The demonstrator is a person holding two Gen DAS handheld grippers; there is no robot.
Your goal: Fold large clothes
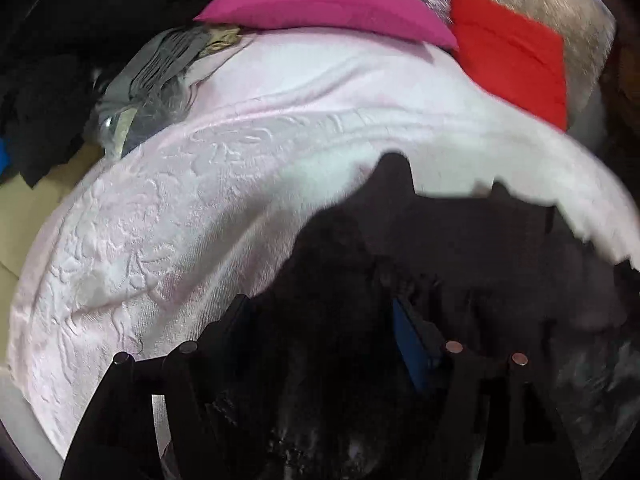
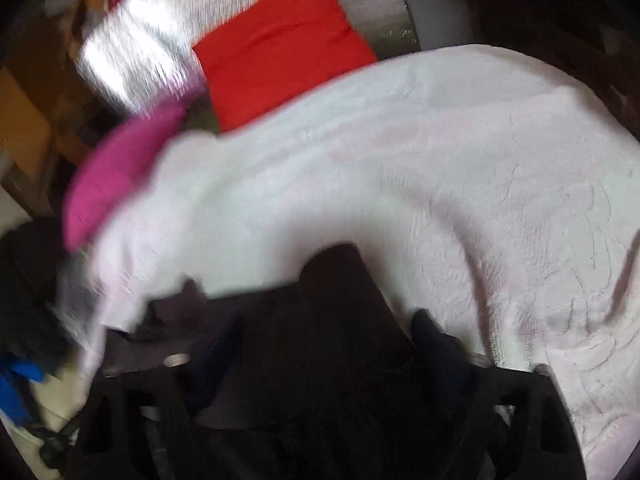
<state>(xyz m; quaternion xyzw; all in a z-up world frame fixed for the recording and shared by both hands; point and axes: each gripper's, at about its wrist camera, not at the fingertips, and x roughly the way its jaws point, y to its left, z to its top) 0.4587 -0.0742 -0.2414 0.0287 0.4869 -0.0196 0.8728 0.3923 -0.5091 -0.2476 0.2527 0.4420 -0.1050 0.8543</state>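
Note:
A black garment point(image 1: 460, 248) hangs bunched over my left gripper point(image 1: 320, 320), whose fingers close on its cloth above a pale pink embossed bedspread point(image 1: 168, 216). In the right wrist view the same black garment point(image 2: 320, 340) is bunched between the fingers of my right gripper point(image 2: 324, 352), over the bedspread point(image 2: 460, 184). Both grippers' fingertips are mostly hidden by the black cloth. The right view is blurred by motion.
A magenta cushion point(image 1: 320, 4) and a red cushion point(image 1: 512, 56) lie at the far side of the bed, also in the right view point(image 2: 120, 172) point(image 2: 280, 48). A grey garment point(image 1: 160, 68) and dark clothes point(image 1: 48, 60) pile at the left. A silver mat point(image 2: 152, 40) lies behind.

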